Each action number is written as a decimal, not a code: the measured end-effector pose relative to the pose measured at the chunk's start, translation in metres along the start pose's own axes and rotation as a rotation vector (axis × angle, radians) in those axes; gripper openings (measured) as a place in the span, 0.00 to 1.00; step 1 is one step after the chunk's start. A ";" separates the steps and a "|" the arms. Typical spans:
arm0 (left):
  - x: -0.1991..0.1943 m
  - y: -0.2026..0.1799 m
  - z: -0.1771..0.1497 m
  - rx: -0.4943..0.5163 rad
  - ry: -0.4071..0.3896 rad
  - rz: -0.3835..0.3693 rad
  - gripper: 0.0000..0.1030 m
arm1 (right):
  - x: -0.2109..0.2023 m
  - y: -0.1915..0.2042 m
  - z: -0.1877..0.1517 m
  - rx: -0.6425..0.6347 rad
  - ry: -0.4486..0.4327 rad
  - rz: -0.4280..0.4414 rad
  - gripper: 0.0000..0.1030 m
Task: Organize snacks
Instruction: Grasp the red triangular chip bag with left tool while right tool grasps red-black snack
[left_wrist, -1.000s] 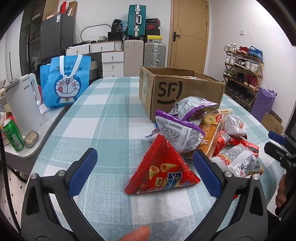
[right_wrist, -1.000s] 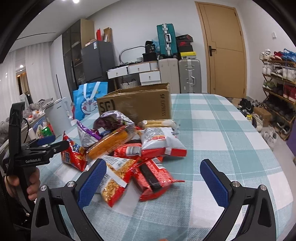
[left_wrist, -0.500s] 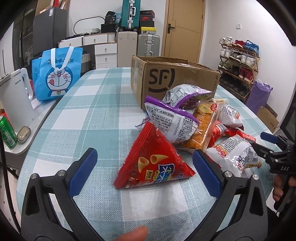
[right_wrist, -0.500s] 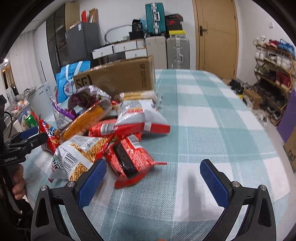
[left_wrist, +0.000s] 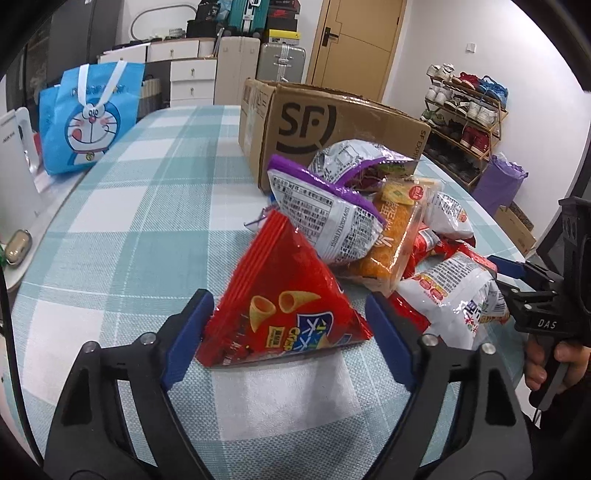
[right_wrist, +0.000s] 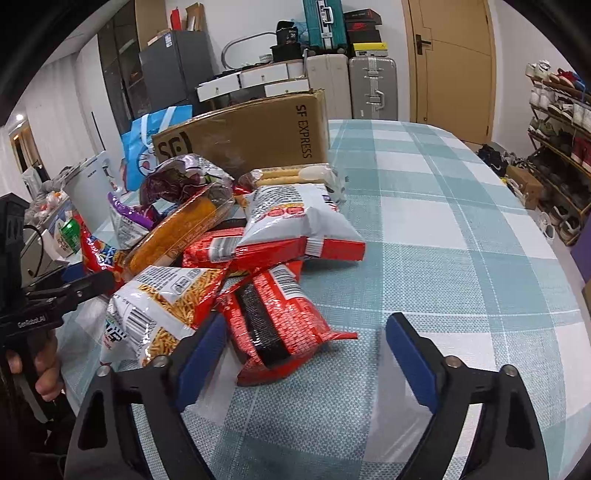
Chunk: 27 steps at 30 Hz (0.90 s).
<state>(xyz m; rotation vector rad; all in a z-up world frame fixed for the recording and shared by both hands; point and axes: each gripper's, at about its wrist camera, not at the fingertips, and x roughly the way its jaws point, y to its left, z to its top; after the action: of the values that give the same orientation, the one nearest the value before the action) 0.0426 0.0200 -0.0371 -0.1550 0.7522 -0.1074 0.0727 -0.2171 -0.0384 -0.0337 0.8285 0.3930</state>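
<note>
Nearest, the left claw (left_wrist: 288, 338) straddles the red triangular snack bag (left_wrist: 284, 306), jaws wide and not yet pinching, apparently lined up for a grasp. The right claw (right_wrist: 306, 354) gapes empty around the red wafer pack (right_wrist: 273, 325). Beyond, the snack pile (right_wrist: 229, 236) sits mid-tabletop (right_wrist: 461, 229) against the cardboard box (left_wrist: 332, 122), probably its destination.

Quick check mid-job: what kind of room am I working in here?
Most likely a lived-in home, perhaps a dining or entry area: a shoe rack by the wooden door, stacked suitcases, and a checked tablecloth under the snack pile.
</note>
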 end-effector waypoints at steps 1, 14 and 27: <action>0.001 0.000 0.000 -0.002 0.000 0.000 0.77 | -0.001 0.000 0.000 -0.003 0.000 0.004 0.84; 0.005 0.009 0.001 -0.067 0.014 -0.059 0.55 | -0.006 0.011 -0.004 -0.058 -0.028 0.045 0.57; -0.017 -0.002 -0.004 -0.017 -0.038 -0.048 0.43 | -0.023 0.011 -0.014 -0.060 -0.073 0.048 0.39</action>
<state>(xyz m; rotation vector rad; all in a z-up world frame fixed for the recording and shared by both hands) 0.0278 0.0200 -0.0284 -0.1909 0.7116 -0.1435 0.0447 -0.2170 -0.0301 -0.0550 0.7462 0.4622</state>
